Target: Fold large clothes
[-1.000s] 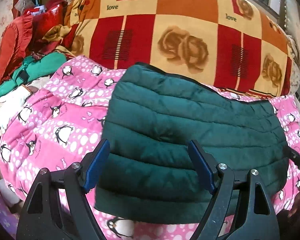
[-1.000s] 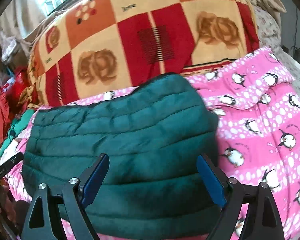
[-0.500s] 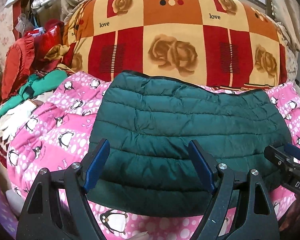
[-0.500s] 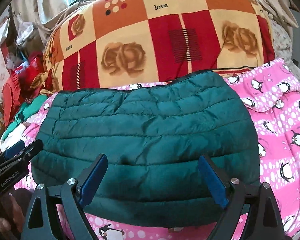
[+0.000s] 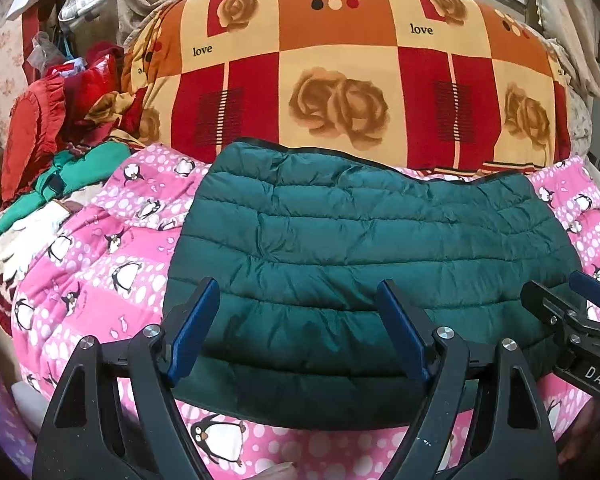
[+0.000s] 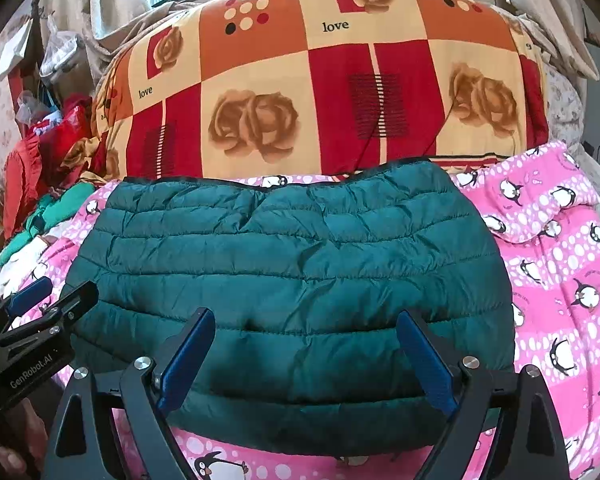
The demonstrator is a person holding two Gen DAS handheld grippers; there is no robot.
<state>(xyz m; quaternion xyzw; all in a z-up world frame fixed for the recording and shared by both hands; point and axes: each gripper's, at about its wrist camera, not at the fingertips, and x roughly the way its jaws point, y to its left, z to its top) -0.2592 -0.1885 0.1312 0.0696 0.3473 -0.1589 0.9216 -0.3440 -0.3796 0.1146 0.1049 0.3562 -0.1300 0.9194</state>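
We looked forward from each wrist, low and close over the folded green puffer jacket (image 5: 364, 264) on the penguin blanket (image 5: 100, 264). Both views shared the jacket (image 6: 292, 280) and the rose-patterned quilt (image 6: 324, 96) behind it.

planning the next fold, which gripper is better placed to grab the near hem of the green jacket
Roughly even, slightly right. The right gripper hangs open over the middle of the green jacket hem; the left gripper is also open but sits nearer its left end.

The folded jacket (image 5: 364, 248) lies on the bedspread (image 5: 100, 264) ahead of my tongs. Behind it rises the rolled quilt (image 5: 340, 80). A clothes pile (image 5: 60, 152) sits far left.
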